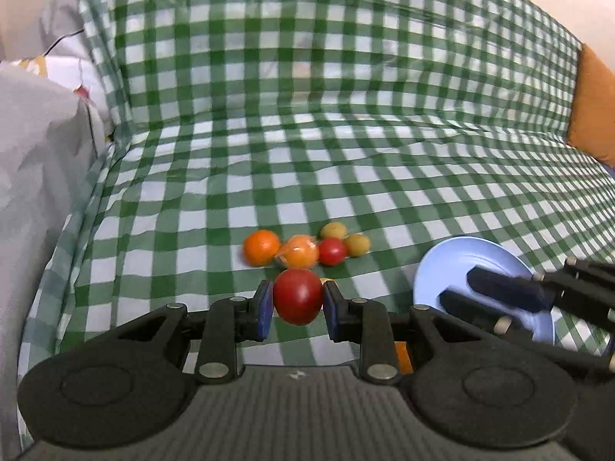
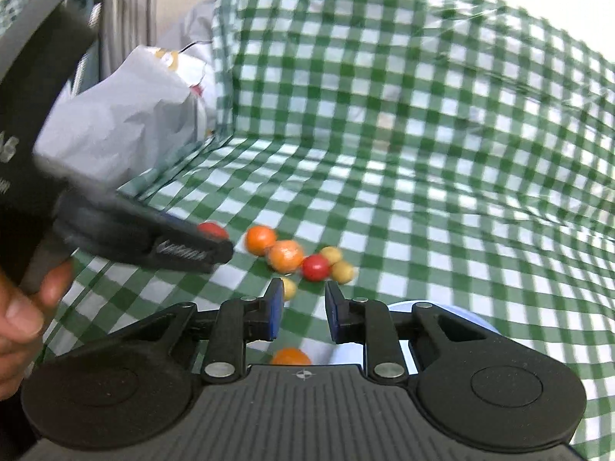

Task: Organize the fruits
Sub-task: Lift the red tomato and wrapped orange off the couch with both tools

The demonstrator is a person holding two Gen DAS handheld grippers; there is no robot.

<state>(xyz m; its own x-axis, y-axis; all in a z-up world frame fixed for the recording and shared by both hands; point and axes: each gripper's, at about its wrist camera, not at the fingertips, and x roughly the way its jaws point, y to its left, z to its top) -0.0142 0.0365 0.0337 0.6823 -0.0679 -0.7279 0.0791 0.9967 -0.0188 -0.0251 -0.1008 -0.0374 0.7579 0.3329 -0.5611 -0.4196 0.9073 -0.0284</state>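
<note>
Gripping a red tomato (image 1: 298, 301) between its pads, the left hand-held gripper (image 1: 298, 303) carries it clear of the fruit cluster (image 1: 303, 247) ahead. The right hand-held gripper (image 2: 301, 311) hangs part-open and empty over the blue plate (image 1: 461, 265), seemingly marking the drop point.

open checked cloth (image 1: 346, 146) behind | fruit cluster (image 1: 307, 247) mid | blue plate (image 1: 461, 269) blocks right

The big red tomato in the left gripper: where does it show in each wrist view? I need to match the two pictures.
Left wrist view: the big red tomato sits low in the centre, clamped between the left gripper pads.
Right wrist view: only its red top shows left of centre, above the left gripper's dark finger.
Shared landmark: the small red fruit in the loose cluster, touching two yellow-green fruits.
</note>
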